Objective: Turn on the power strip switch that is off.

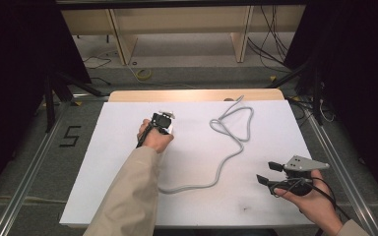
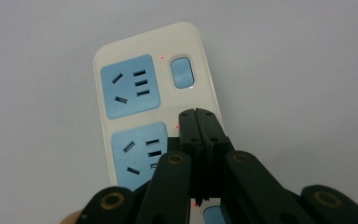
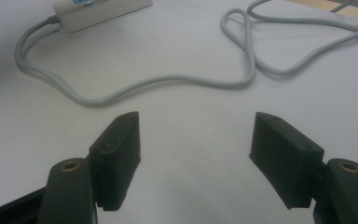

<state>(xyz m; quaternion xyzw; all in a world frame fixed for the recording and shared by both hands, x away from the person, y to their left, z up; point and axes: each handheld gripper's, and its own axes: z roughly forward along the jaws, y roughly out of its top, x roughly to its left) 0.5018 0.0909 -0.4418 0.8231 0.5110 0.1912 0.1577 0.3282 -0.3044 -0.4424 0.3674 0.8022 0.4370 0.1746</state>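
Jaws pressed together, the left gripper (image 2: pixel 199 116) is hovering over a cream power strip (image 2: pixel 154 107), its closed tips sitting above the strip's right edge, just below a blue switch (image 2: pixel 182 73) and beside two blue sockets (image 2: pixel 130 86). Whether the tips are touching the strip cannot be told. In the high view this left gripper (image 1: pixel 161 121) is sitting toward the far left of the white table (image 1: pixel 103 162), with the person's left hand (image 1: pixel 155 137) and a beige sleeve (image 1: pixel 128 196) reaching to it. A grey cable (image 1: pixel 226 152) is running from the strip, curling in loops across the table. At the near right, the right gripper (image 1: pixel 268 173) is resting in the person's right hand (image 1: pixel 310 196), its jaws standing wide apart with nothing between them. From the right gripper view, the cable (image 3: pixel 168 84) is lying beyond the jaws.
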